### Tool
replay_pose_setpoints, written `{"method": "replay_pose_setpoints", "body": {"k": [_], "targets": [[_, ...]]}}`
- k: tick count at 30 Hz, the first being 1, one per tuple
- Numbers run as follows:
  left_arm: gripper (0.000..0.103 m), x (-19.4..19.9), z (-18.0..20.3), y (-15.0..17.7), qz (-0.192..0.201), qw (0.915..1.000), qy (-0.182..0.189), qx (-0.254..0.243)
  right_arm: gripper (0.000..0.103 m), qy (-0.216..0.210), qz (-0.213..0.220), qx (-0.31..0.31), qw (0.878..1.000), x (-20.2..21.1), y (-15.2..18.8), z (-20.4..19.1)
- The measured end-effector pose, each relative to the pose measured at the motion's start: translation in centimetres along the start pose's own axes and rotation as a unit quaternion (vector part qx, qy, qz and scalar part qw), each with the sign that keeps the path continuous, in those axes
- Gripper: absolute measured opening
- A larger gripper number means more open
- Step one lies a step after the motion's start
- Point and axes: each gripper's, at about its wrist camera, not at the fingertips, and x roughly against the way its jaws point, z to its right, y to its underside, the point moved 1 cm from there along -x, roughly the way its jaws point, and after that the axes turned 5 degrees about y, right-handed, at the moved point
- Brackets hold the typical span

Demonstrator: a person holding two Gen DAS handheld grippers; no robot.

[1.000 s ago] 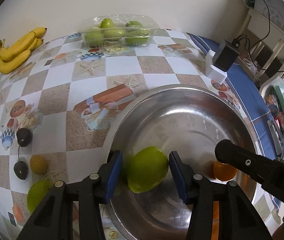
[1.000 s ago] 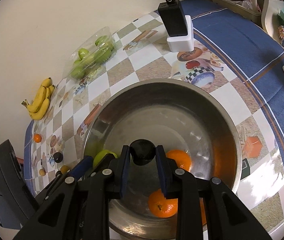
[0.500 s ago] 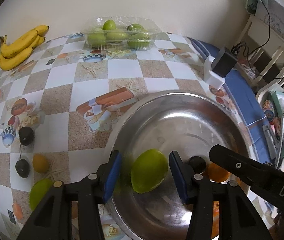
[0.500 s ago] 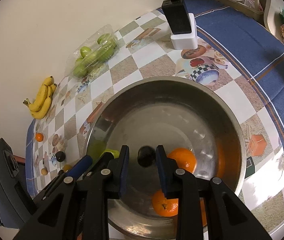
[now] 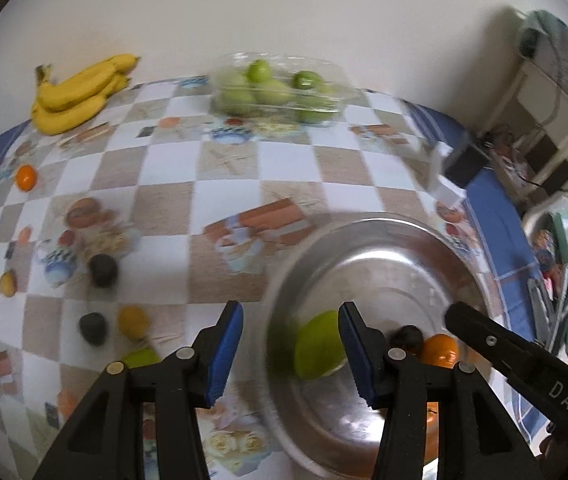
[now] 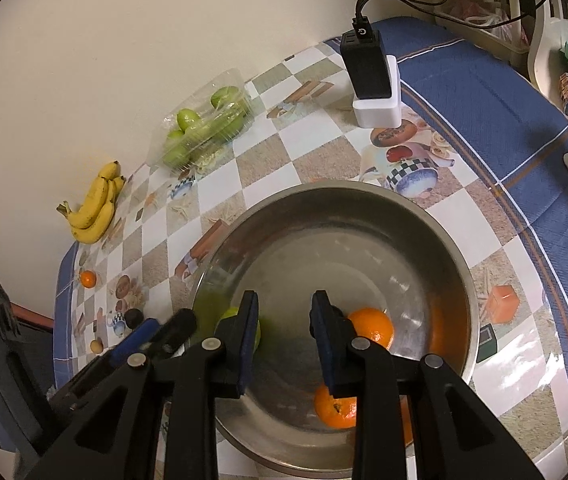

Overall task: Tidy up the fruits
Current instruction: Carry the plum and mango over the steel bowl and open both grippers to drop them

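Fruit in the steel bowl

Fruit lies in the steel bowl (image 6: 456, 280): a green fruit (image 5: 318, 346), two oranges (image 6: 372, 328), one dark fruit (image 5: 406, 338). Left tongs (image 5: 290, 350) gape empty above the bowl's rim. Right tongs (image 6: 284, 344) stand nearly together, gripping nothing.

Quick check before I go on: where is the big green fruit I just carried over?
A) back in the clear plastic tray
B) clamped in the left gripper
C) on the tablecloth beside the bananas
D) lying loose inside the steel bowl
D: the green fruit lies on the inner wall of the steel bowl, with the left gripper above it, jaws open and touching nothing.
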Motion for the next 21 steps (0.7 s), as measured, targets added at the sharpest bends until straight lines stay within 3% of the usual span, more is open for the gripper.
{"method": "replay_pose_setpoints", "body": {"k": [9, 11, 21], "targets": [[0.057, 0.9, -4.8, 0.0, -0.006, 0.9943, -0.058, 0.088, 0.031, 0.015, -0.011, 0.023, 1.0, -0.6, 0.4, -0.9], [0.058, 1.0, -5.8, 0.1, -0.005, 0.9923, -0.065, 0.105, 0.035, 0.018, -0.013, 0.032, 0.999, -0.7, 0.6, -1.3], [0.058, 0.8, -8.7, 0.8, -0.023, 0.9853, -0.082, 0.148, 0.035, 0.033, -0.022, 0.069, 0.997, -1.3, 1.5, -2.9]]}}
